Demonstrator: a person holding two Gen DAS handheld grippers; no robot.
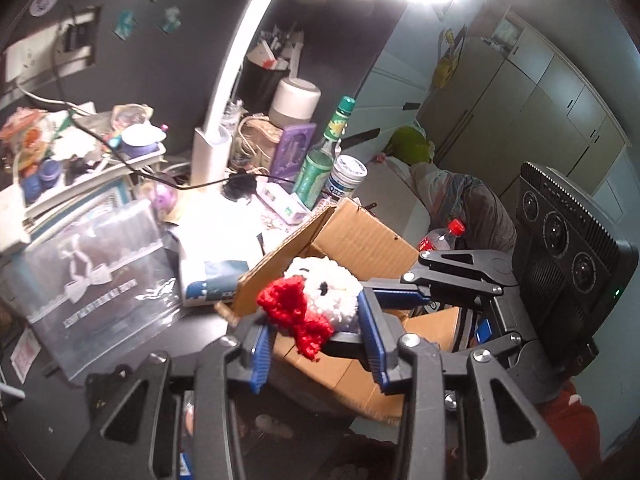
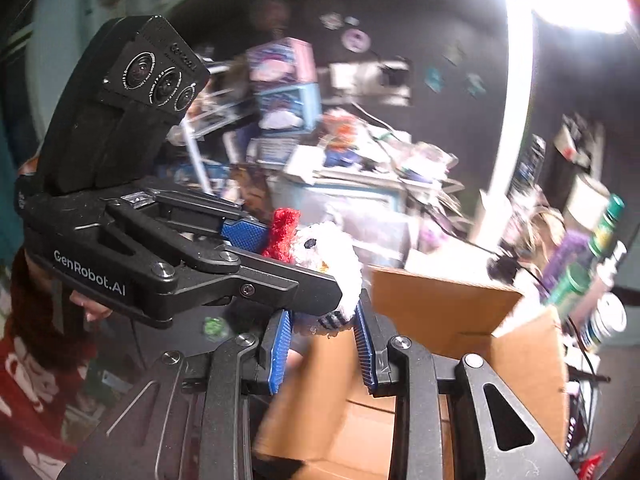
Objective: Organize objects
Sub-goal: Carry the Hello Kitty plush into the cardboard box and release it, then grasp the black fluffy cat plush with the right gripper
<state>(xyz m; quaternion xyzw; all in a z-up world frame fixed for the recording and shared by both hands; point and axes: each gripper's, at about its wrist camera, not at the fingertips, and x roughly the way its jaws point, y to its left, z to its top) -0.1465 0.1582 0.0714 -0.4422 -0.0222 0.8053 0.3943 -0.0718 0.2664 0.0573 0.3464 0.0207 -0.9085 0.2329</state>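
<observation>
Frames: both grippers, left gripper [image 1: 316,344] and right gripper [image 2: 324,346], black with silver screws
Finger pads [image 1: 259,360]: ribbed blue
Behind fingers: white "GenRobot.AI" lettering
Sleeve [image 2: 28,364]: red, white-patterned
</observation>
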